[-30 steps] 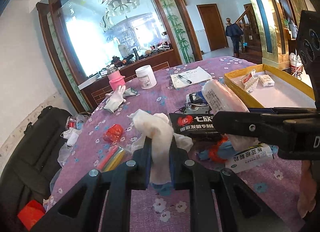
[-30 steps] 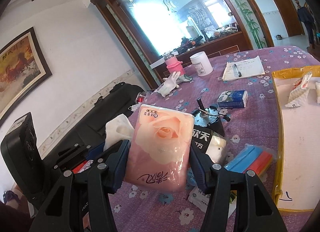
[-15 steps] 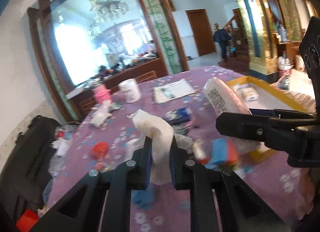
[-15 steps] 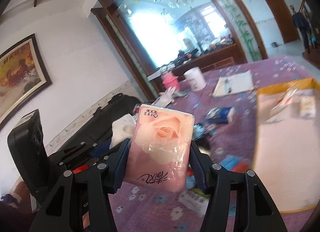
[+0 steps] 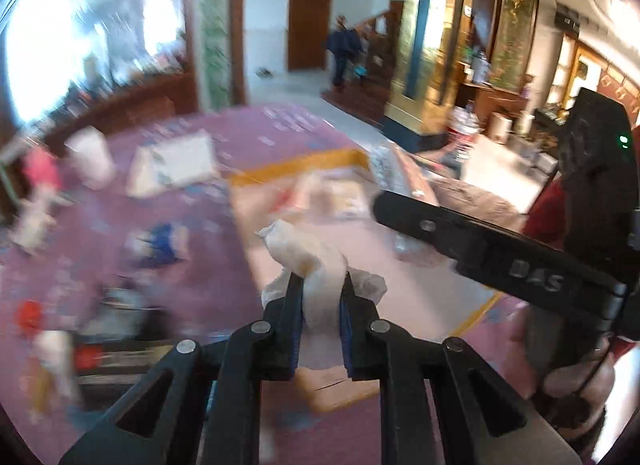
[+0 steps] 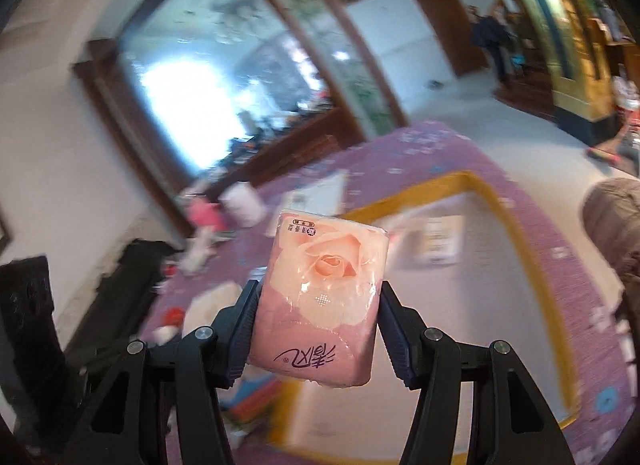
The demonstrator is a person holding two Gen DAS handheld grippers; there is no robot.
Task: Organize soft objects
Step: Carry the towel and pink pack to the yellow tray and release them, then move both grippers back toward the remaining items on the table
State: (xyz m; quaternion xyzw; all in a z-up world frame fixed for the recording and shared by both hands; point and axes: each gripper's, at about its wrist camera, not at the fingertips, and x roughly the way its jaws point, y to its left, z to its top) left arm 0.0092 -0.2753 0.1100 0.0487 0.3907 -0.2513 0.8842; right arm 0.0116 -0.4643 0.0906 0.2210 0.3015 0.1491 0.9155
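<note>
At the bottom centre of the left wrist view, the left gripper (image 5: 320,297) has its fingers pressed together on a crumpled white tissue (image 5: 316,261), which sticks up and forward past the tips. At the bottom centre of the right wrist view, the right gripper (image 6: 318,317) pinches a pink tissue pack (image 6: 320,297) by its two long sides, long axis standing upright along the fingers and rose print facing the camera. In both views the yellow-rimmed tray (image 6: 472,177) lies just beyond and below the held things, filling the middle and right of the frame over the purple tablecloth (image 6: 424,145). In the left view the right gripper crosses the right side above the tray, so it looks the nearer to the tray. Both loads are over or near its near edge; the coming move is probably down and forward into it. Farther off everything is blurred.
</note>
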